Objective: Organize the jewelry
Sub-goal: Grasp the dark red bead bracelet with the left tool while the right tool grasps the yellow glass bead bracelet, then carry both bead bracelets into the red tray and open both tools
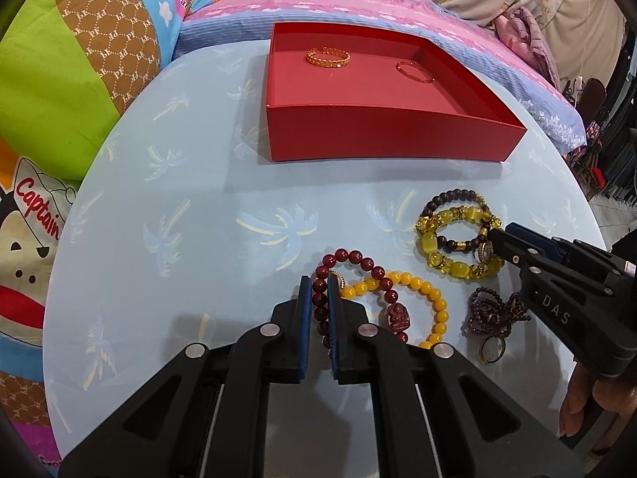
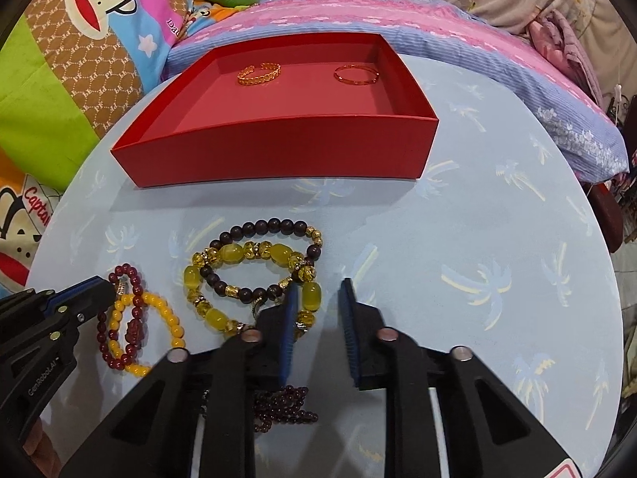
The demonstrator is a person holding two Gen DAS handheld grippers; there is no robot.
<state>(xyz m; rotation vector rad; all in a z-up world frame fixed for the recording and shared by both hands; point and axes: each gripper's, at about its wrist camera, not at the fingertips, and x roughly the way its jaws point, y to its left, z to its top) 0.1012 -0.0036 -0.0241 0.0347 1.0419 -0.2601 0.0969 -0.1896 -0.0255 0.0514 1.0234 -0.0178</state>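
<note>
My left gripper (image 1: pixel 318 281) is shut on the dark red bead bracelet (image 1: pixel 350 257), which lies across a yellow bead bracelet (image 1: pixel 422 283). In the right wrist view my right gripper (image 2: pixel 318 286) has its jaws apart over bare table. Its left finger (image 2: pixel 288 318) overlaps the edge of a yellow-stone bracelet (image 2: pixel 231 253), which is stacked with a dark brown bead bracelet (image 2: pixel 274 223). Nothing lies between the pads. A red open box (image 1: pixel 390 139) at the back holds two gold bangles (image 1: pixel 328 55) (image 1: pixel 414 71). A purple bead strand (image 1: pixel 493 314) lies by the right gripper.
The round light-blue table (image 1: pixel 199 199) has a palm-tree print and stands against a bed with pink-and-blue bedding (image 1: pixel 338 0). Colourful cushions (image 1: pixel 59 79) crowd the left side. A small ring (image 1: pixel 491 350) lies near the table's front right edge. A person's hand (image 1: pixel 585 406) holds the right gripper.
</note>
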